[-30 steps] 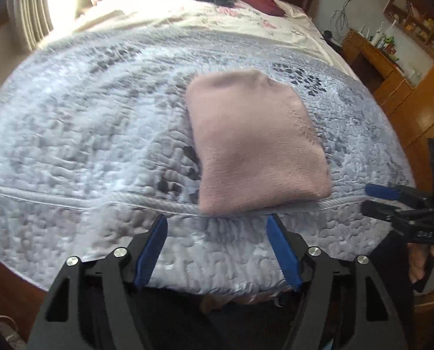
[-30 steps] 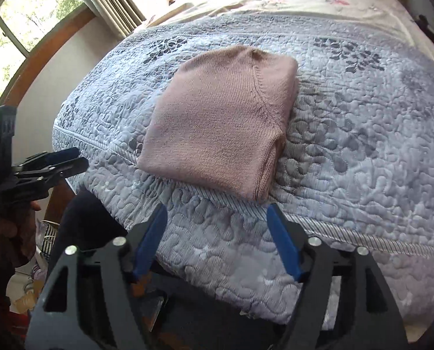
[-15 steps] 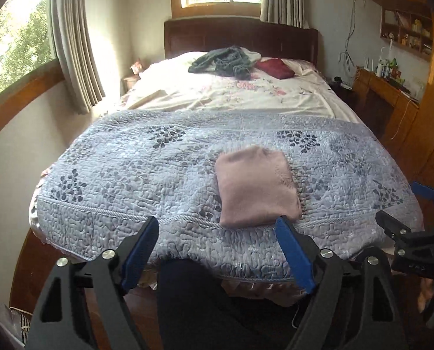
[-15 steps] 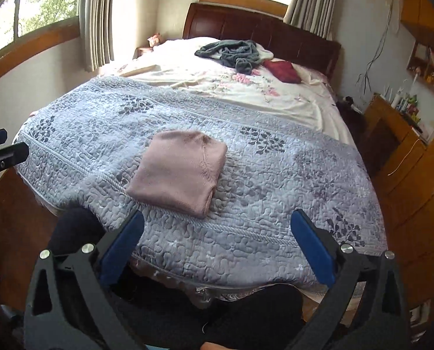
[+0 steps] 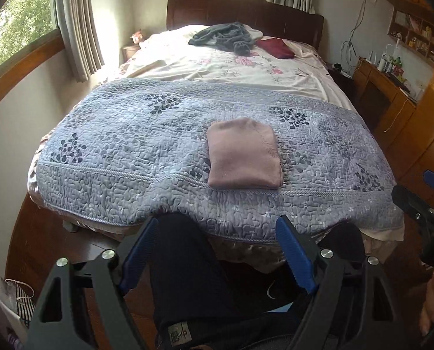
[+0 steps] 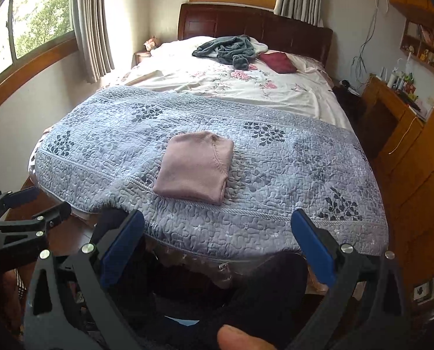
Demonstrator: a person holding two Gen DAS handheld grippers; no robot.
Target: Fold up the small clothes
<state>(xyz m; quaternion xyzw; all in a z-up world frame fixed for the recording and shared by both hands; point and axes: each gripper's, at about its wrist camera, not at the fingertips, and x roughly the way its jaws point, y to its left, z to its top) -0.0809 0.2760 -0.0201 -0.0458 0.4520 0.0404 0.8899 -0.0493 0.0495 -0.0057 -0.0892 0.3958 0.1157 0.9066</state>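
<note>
A pink knit garment (image 5: 243, 154) lies folded into a neat square on the grey-blue quilt (image 5: 129, 151), close to the foot edge of the bed; the right wrist view shows the same pink garment (image 6: 195, 167). My left gripper (image 5: 217, 248) is open and empty, held well back from the bed over a person's dark-clad legs. My right gripper (image 6: 217, 242) is also open and empty, likewise back from the bed. Each gripper shows at the edge of the other's view: the right gripper (image 5: 424, 198) and the left gripper (image 6: 27, 207).
Farther up the bed, a dark grey-green garment (image 5: 225, 38) and a maroon cloth (image 5: 276, 47) lie crumpled on the floral sheet near the wooden headboard (image 5: 246, 11). A wooden cabinet (image 5: 386, 96) stands right of the bed. Curtained windows fill the left wall.
Both grippers have pulled back and up, away from the folded pink garment, so the whole bed and room have come into view. The garment has stayed in place.
</note>
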